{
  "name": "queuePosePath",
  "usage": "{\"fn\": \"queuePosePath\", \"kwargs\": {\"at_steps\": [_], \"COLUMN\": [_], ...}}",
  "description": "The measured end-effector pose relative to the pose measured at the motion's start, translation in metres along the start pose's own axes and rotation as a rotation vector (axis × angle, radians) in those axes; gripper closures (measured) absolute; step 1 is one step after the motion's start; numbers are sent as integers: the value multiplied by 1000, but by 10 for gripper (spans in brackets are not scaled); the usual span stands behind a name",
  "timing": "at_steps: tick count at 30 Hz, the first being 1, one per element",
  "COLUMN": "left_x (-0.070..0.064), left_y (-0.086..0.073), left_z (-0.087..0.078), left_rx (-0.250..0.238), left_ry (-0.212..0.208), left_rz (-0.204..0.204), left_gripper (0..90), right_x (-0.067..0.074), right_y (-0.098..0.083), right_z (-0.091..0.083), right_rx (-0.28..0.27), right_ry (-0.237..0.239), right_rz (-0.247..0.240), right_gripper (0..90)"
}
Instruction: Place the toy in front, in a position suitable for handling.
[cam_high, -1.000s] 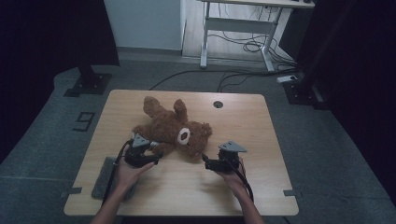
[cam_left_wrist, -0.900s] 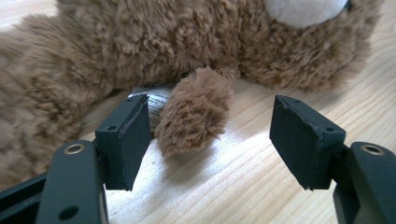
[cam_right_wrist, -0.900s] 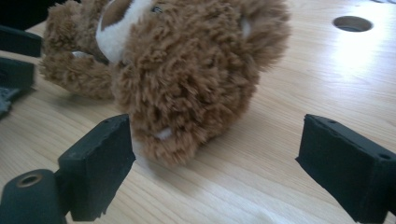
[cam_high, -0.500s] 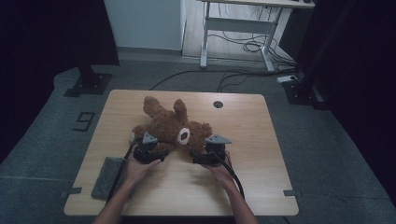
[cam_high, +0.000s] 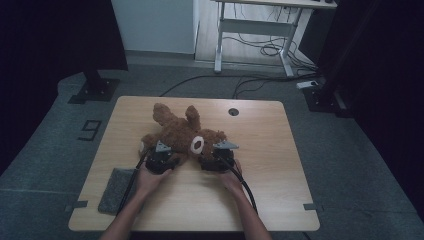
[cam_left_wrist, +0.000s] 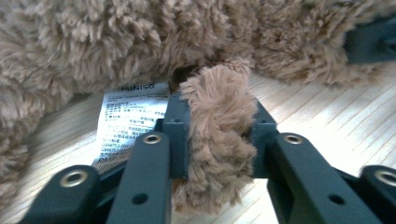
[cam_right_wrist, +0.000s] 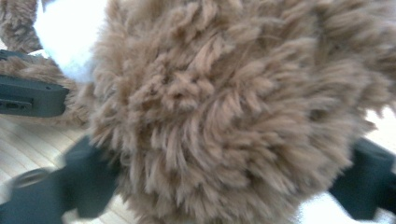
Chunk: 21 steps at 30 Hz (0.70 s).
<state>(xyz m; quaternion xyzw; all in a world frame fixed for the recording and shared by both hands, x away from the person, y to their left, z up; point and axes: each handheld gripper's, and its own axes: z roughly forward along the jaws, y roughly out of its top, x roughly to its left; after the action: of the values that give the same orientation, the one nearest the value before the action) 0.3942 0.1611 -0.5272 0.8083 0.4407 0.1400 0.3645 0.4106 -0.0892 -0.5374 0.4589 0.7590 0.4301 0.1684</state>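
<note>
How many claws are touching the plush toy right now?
2. The left claw grips a small furry part of the plush toy beside its white label. The right claw straddles a bulky furry part; whether it is squeezing is unclear.

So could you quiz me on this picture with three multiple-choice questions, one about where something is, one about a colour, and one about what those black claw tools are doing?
1. Where does the grey cloth lie?
A. at the table's near left corner
B. on the toy
C. by the round hole

2. What colour is the plush toy's fur?
A. white
B. brown
C. blue

3. What is the left gripper doing?
A. hanging open above the table
C. lying unused on the floor
B. pinching a tuft of the toy between its jaws

Answers: 1 A, the high view shows the cloth beside the person's left forearm. 2 B, brown fur shows in every view. 3 B, the left gripper view shows fur squeezed between both black jaws, next to a white label.
</note>
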Motion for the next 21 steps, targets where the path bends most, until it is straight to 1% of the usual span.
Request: {"fn": "queuePosePath", "kwargs": {"at_steps": [2, 3, 4, 6, 10, 12, 13, 17, 20, 21], "left_x": [-1, 0, 0, 0, -1, -2, -1, -4, -11, -11], "left_y": [0, -1, -1, -2, -2, -2, -1, 1, 8, 8], "left_z": [0, -1, -2, -4, -9, -11, -13, -18, -26, -26], "left_rx": [-3, -6, -11, -20, -45, -59, -61, -96, -120, -120], "left_ry": [-17, -23, -27, -33, -39, -41, -45, -43, -37, -37], "left_rz": [-5, -11, -14, -16, -13, -12, -10, 0, 31, 31], "left_gripper": [718, 723, 727, 734, 745, 750, 752, 761, 769, 769], "right_x": [2, 4, 4, 3, -2, -3, -4, -4, -4, -4], "right_y": [0, 0, -1, -2, -1, 0, 1, 5, 8, 8], "right_z": [-2, -5, -6, -7, -11, -12, -13, -18, -23, -24], "right_rx": [4, -1, -3, -11, -29, -37, -42, -67, -99, -104], "right_ry": [-12, -11, -14, -6, 20, 33, 35, 45, 46, 44], "right_rz": [-3, -13, -26, -26, -23, -32, -39, -53, -64, -65], "right_gripper": [363, 413, 448, 490, 540, 553, 560, 582, 596, 597]}}
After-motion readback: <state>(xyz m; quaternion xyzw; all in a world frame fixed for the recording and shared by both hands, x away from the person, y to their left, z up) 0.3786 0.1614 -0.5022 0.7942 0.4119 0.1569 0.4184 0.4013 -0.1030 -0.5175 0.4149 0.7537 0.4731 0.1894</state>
